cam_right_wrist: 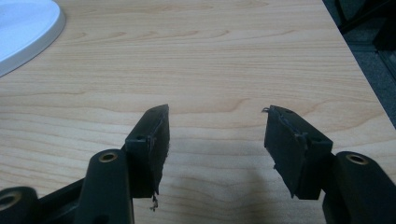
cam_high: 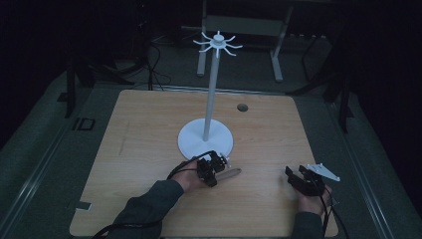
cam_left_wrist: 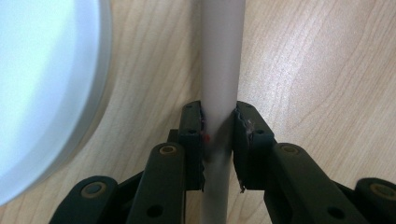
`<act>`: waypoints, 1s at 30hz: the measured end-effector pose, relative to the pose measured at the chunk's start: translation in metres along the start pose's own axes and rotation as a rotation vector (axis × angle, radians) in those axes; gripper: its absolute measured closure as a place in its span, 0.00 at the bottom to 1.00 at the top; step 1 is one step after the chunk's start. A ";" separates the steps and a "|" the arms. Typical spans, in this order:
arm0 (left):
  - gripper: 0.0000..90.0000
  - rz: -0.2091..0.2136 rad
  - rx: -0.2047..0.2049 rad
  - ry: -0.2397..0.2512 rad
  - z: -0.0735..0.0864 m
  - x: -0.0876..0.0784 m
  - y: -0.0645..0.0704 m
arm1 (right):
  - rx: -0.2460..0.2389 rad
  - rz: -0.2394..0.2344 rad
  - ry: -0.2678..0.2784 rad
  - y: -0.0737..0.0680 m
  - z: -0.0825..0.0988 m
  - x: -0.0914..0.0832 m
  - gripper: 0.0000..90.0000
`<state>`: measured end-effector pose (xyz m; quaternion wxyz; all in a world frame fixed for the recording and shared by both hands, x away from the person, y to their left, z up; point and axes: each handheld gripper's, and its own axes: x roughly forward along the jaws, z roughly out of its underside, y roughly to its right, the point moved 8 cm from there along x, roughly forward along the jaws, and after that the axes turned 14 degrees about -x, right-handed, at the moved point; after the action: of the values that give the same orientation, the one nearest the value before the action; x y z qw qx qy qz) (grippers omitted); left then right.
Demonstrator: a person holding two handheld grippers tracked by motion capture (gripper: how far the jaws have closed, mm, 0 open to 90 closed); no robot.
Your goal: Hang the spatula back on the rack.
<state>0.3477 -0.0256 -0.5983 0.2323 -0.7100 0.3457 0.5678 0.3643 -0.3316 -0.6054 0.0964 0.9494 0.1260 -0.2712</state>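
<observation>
Rod (cam_left_wrist: 219,70), pale, is being clamped by left gripper (cam_left_wrist: 218,140), its long axis running straight ahead along the jaws. Right gripper (cam_right_wrist: 215,140) is being held spread and empty, well apart from it.

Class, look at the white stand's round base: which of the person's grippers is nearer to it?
Left. The left gripper sits just in front of the stand's base, shut on a grey rod. The right gripper hangs open, well off toward the table's right edge.
</observation>
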 end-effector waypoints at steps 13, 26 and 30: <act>0.84 -0.016 -0.076 0.152 -0.009 -0.028 -0.005 | -0.001 0.000 -0.003 0.000 0.000 0.000 0.44; 0.83 -0.015 -0.135 0.310 -0.019 -0.057 -0.002 | -0.001 0.003 -0.005 0.000 0.000 0.000 0.44; 0.83 -0.012 -0.152 0.344 -0.020 -0.065 -0.002 | -0.001 0.004 -0.004 0.000 0.000 0.001 0.44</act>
<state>0.3548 -0.0242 -0.5305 0.1189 -0.8141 0.3321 0.4613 0.3647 -0.3319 -0.6057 0.0976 0.9490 0.1242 -0.2730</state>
